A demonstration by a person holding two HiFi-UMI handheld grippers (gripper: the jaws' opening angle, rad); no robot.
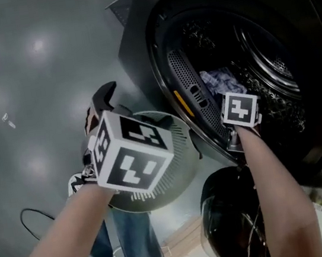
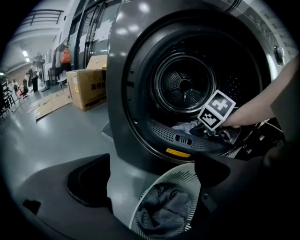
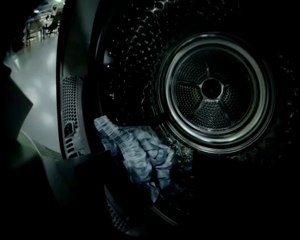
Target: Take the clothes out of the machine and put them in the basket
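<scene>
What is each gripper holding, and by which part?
Nothing held. Left gripper open above the basket; right gripper open around the checked cloth in the machine.

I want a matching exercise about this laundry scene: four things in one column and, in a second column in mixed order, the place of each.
Things
1. striped blue cloth
2. grey garment
3. cardboard box
4. white basket

Places
A. on the floor, well off to the side of the machine
B. inside the white basket
C. in the drum
D. on the floor just below the machine's opening

Pairs: 1-C, 2-B, 3-A, 4-D
</scene>
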